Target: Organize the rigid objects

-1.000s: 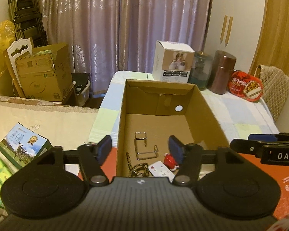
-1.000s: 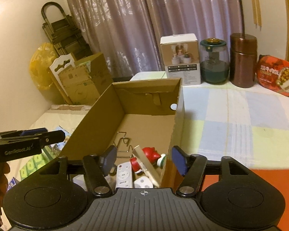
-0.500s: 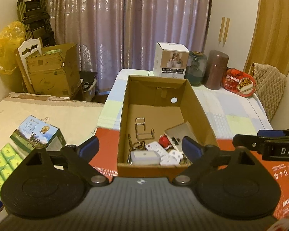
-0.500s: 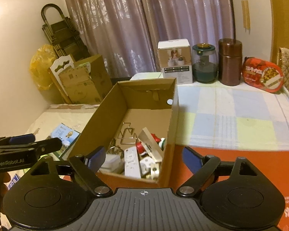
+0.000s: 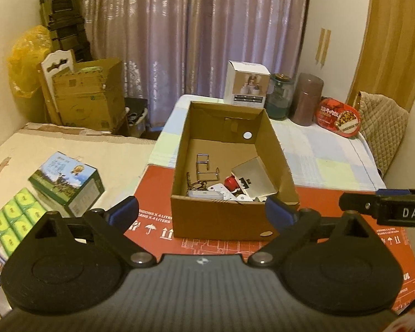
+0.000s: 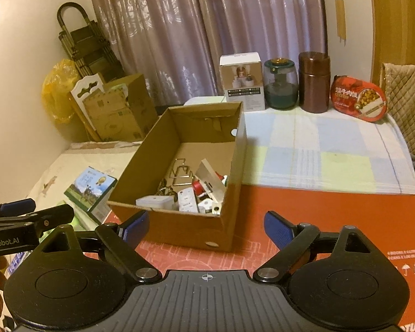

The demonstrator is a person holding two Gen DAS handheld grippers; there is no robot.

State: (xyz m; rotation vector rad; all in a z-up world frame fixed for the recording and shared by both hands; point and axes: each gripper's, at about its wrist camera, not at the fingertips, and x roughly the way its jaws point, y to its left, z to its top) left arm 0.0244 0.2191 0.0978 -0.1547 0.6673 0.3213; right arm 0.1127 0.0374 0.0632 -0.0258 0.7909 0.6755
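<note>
**Box loaded, both claws released and clear**

Surroundings: one open cardboard box sits on a red board laid over a checked cloth. At the far edge of the cloth stand four items in a row: a white carton, a glass jar, a brown canister and a red tin. A quilted cushion lies at the far right. To the left, on a cream bed, lie one green-and-blue carton and a pack of green cartons. Further left are a brown carton stack, a yellow bag and a folded trolley, all before a curtain.

Obstructions: nothing lies between either claw and the box.

Contents: the box holds a wire rack, a chain, a grey panel leaning on the right wall, a red piece and several white plastic pieces; the exact count is not clear.

Orientation: the box's long axis runs near to far, its open top up.

Claws: the left claw and right claw have just been opening; both stand wide, nothing between the jaws, short of the box's near wall.
</note>
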